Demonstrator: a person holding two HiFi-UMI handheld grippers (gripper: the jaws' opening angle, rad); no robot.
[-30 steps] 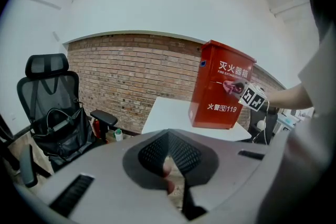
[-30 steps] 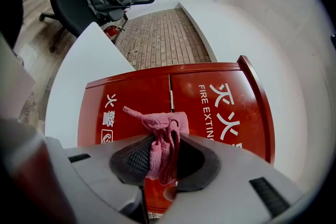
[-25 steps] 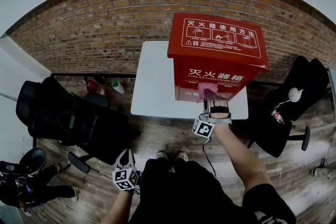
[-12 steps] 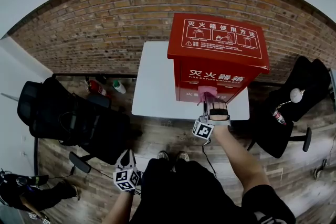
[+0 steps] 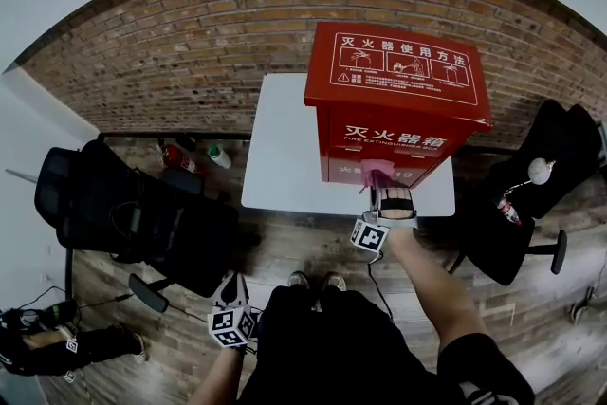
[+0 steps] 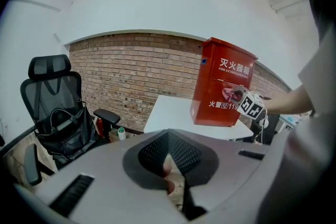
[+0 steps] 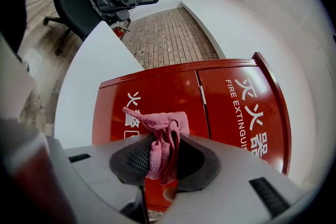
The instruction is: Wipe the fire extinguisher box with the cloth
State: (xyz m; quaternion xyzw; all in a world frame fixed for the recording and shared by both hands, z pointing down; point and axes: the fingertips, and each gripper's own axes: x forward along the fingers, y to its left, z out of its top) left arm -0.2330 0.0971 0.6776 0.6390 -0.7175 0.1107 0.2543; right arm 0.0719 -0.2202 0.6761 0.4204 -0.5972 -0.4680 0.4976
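Right gripper (image 5: 383,187): fingers clenched on the pink cloth (image 5: 377,174). In the right gripper view the cloth (image 7: 160,143) is bunched between the two pads, with a folded tuft sticking out past the tips.

The tuft is against the lower front of the fire extinguisher box (image 5: 394,100), over the bottom row of white characters. Contact looks real in both views. The right gripper (image 7: 160,159) points straight at the red front panel (image 7: 210,97), just left of the door seam.

The box stands upright on the white worktop (image 5: 285,156), on its right part, with its back towards the brick wall (image 5: 190,43). The sloped lid carries a white instruction panel.

Left gripper (image 5: 230,282): held low near the person's body, well apart from the worktop. In the left gripper view its fingers (image 6: 168,165) are pressed together with nothing between them. The box and the right gripper's marker cube show far ahead.

Surroundings: a black office chair (image 5: 133,213) to the left of the worktop. Small bottles (image 5: 216,156) on the floor by the wall.
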